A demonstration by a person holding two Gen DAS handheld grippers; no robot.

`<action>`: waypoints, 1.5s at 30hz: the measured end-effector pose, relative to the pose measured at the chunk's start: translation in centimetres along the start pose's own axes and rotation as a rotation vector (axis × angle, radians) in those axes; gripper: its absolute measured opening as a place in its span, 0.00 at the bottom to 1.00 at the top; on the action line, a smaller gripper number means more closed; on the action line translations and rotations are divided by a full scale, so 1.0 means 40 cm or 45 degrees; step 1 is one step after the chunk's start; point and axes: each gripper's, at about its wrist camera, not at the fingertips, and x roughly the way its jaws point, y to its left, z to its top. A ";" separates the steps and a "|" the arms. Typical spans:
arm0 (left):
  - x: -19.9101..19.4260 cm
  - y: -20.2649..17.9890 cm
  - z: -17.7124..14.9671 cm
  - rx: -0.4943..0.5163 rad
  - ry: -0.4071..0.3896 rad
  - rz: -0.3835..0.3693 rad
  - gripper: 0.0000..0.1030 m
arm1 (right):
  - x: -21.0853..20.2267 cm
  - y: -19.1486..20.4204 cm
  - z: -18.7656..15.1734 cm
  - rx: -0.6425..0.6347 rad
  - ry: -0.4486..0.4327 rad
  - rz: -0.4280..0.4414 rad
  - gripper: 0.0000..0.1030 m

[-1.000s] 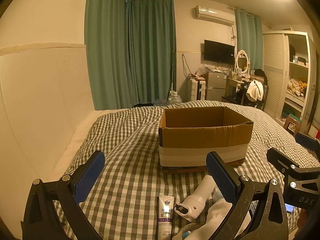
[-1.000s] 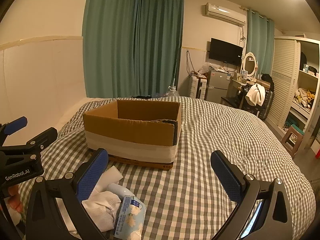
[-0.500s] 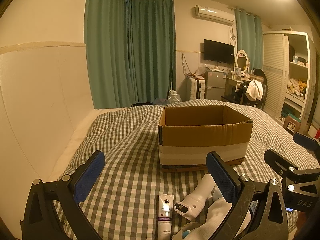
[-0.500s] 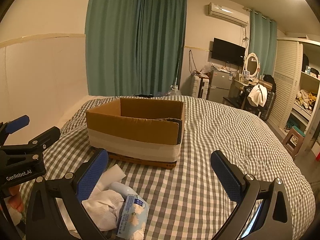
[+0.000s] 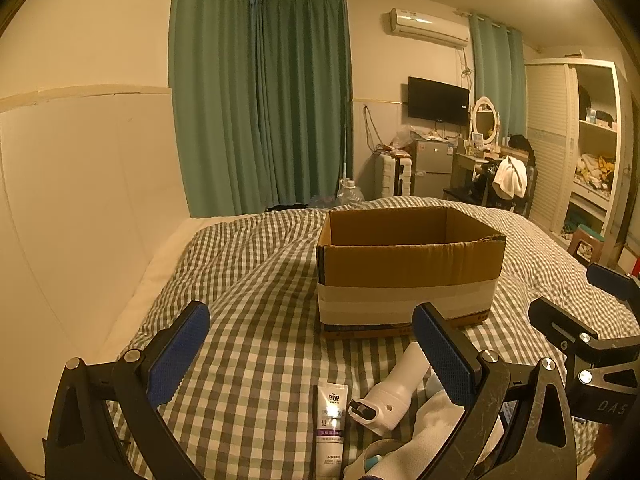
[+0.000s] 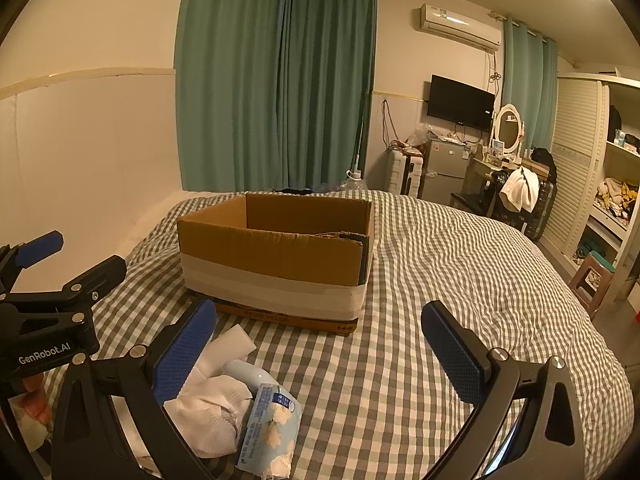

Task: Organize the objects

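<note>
An open cardboard box (image 5: pixel 408 268) (image 6: pixel 276 260) stands on the checked bed. In front of it lie a white BOP tube (image 5: pixel 331 416), a white handheld device (image 5: pixel 392 392), a white sock (image 6: pixel 208 416) and a blue tissue pack (image 6: pixel 272 424). My left gripper (image 5: pixel 312 352) is open and empty, above the tube and device. My right gripper (image 6: pixel 320 344) is open and empty, to the right of the sock and tissue pack. Each gripper shows at the edge of the other's view.
The checked bedspread (image 6: pixel 460 280) stretches to the right of the box. A padded white wall (image 5: pixel 80 200) runs along the left. Green curtains (image 5: pixel 260 100), a fridge, a dressing table and a wardrobe (image 6: pixel 600 200) stand beyond the bed.
Both grippers have drifted slightly; the box sits a little lower and more central in the right wrist view. Both stay open and nothing was picked up.
</note>
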 end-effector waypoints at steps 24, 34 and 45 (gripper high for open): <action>-0.007 0.026 0.012 -0.028 -0.014 -0.004 1.00 | -0.010 0.015 0.011 0.006 0.001 0.063 1.00; -0.018 0.053 0.023 -0.045 -0.019 -0.025 1.00 | -0.037 0.033 0.020 -0.031 -0.020 0.048 1.00; -0.052 0.099 0.025 -0.013 0.013 -0.010 1.00 | -0.085 0.056 0.023 -0.095 -0.032 0.043 1.00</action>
